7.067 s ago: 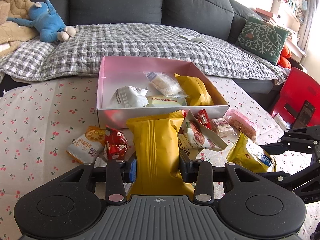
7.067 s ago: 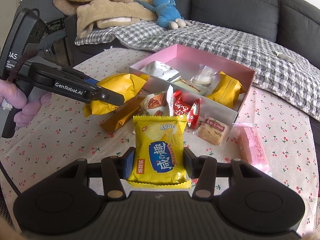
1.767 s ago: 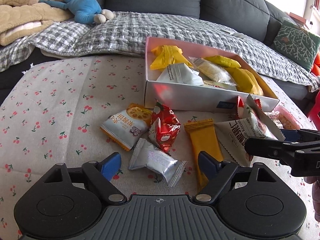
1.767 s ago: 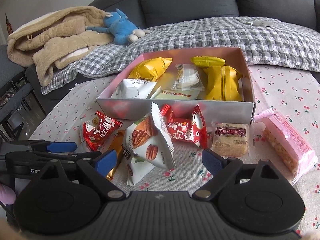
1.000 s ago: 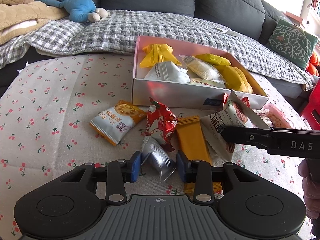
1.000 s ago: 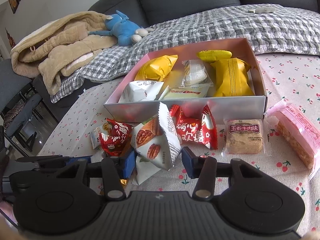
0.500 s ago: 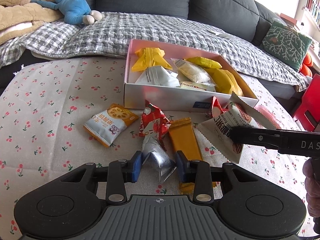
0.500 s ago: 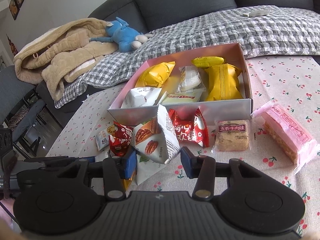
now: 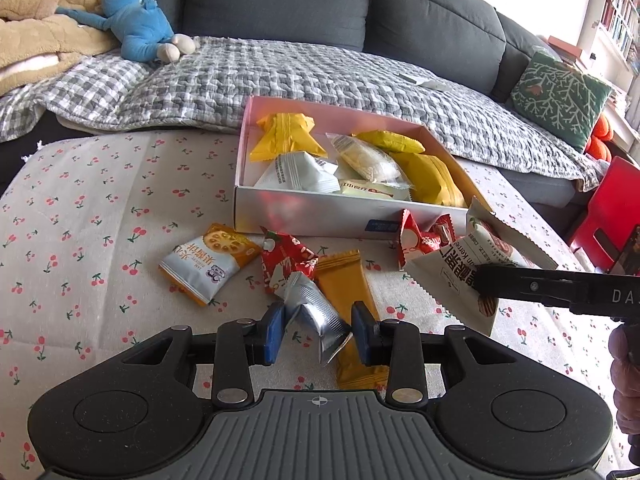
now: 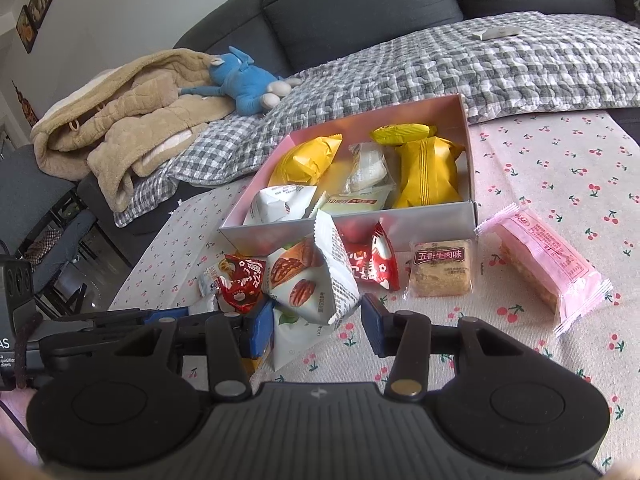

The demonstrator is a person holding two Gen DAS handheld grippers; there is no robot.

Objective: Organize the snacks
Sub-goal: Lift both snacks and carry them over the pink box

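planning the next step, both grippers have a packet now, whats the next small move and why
Probably carry both to the pink box: the left gripper pinches the silver packet, the right gripper the white nut packet, and other snacks already lie in the box.

The box point(image 9: 348, 216) looks like smooth cardboard, its outer wall slightly shiny. In front of the box, the silver packet point(image 9: 316, 312) is crinkled, mirror-like foil, and the orange bar wrapper point(image 9: 344, 276) beside it is matt. The red packets point(image 10: 372, 264) near the box wall are glossy film. The pink wrapper point(image 10: 544, 260) to the right of the box is thin, semi-clear plastic. Under the box, the tablecloth point(image 9: 80, 208) is matt woven cloth. Behind the box, the checked blanket point(image 9: 280, 84) is puckered fabric.
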